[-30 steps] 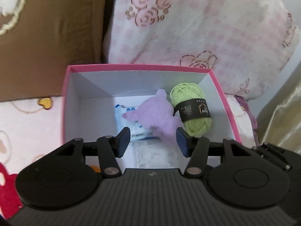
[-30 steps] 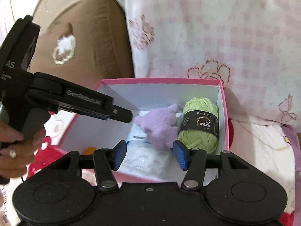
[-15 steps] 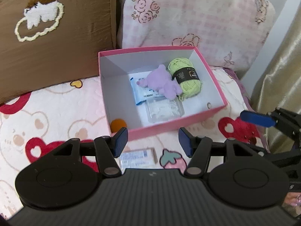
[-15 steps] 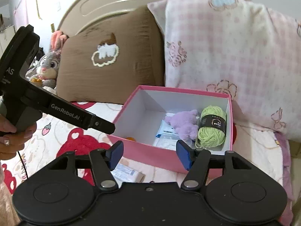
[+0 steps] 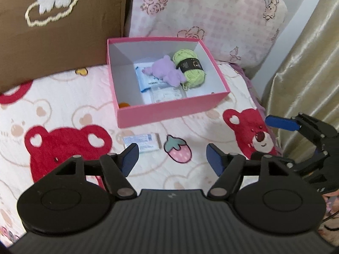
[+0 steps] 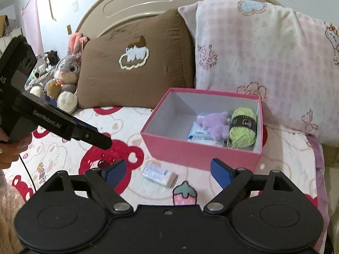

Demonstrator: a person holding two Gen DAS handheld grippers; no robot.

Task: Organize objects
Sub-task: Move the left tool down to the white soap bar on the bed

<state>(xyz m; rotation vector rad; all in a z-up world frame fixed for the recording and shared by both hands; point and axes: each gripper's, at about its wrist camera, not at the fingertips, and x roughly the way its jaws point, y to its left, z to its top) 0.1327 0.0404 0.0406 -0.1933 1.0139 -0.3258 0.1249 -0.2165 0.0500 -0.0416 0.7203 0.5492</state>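
Here, pink box (image 5: 169,108) holds purple plush toy (image 5: 166,71), green yarn skein (image 5: 189,68), packets; left gripper (image 5: 172,158), marked "GenRobot.AI", and right gripper (image 6: 167,170): jaws apart, empty.

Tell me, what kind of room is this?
Most likely a bedroom, on a bed. There is a curved headboard, two pillows propped against it, a bear-print blanket underneath, and a stuffed bunny beside the pillows.

Definitely someone's bedroom at home: a bed with a curved headboard (image 6: 135,4), a bear-print blanket (image 6: 118,154), a brown pillow (image 6: 135,72), a pink checked pillow (image 6: 264,59) and a stuffed bunny (image 6: 65,74) alongside.
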